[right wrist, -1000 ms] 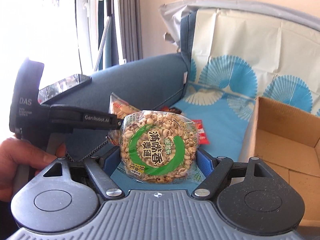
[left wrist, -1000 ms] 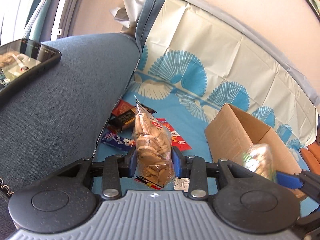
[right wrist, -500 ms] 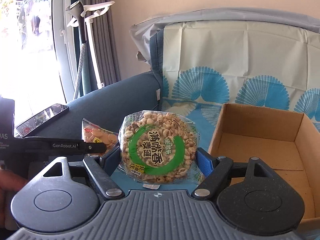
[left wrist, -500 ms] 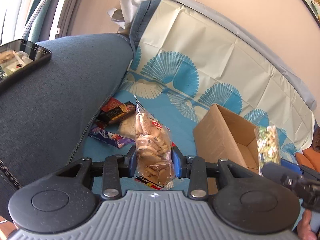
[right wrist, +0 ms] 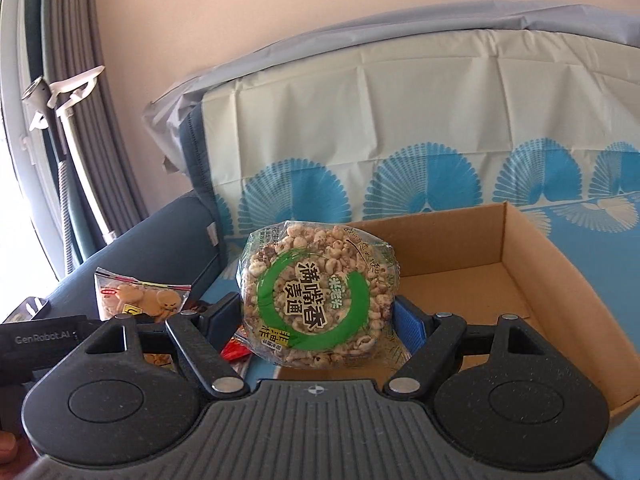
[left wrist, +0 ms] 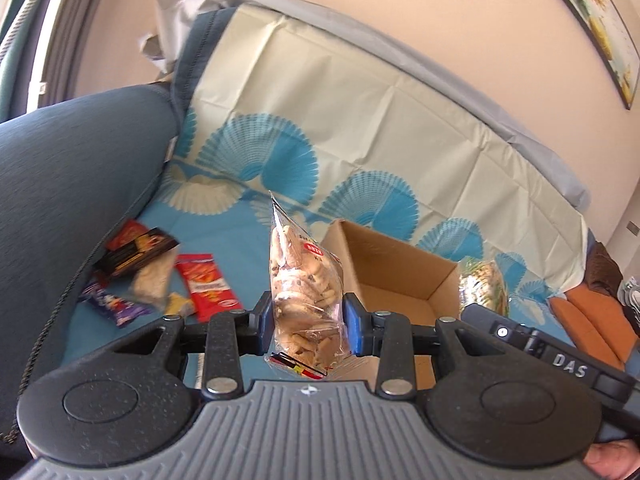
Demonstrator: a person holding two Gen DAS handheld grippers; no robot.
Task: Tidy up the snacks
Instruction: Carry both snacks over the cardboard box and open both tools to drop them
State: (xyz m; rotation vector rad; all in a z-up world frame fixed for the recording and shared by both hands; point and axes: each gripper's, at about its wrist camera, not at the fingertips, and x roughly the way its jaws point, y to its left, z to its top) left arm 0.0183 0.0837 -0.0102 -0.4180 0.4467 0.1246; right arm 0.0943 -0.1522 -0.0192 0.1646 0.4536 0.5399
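My left gripper [left wrist: 307, 326] is shut on a clear bag of biscuits [left wrist: 304, 288], held upright above the blue sofa cover, just left of the open cardboard box [left wrist: 400, 276]. My right gripper [right wrist: 318, 320] is shut on a round puffed-grain cake pack with a green ring label [right wrist: 318, 294], held in front of the box's [right wrist: 472, 280] near left corner. The biscuit bag [right wrist: 138, 292] also shows at left in the right wrist view. The grain pack [left wrist: 484, 286] shows beside the box in the left wrist view.
Several loose snack packs lie on the sofa seat left of the box: a red pack [left wrist: 206, 284], a black-and-red pack [left wrist: 136, 246], a purple one [left wrist: 108, 302]. The dark blue sofa arm [left wrist: 68, 184] rises at left. The backrest wears a fan-pattern cover [right wrist: 400, 128].
Both grippers have swung right towards the box with their packs still held. The box now fills more of the right wrist view, and the phone on the sofa arm has left the left view.
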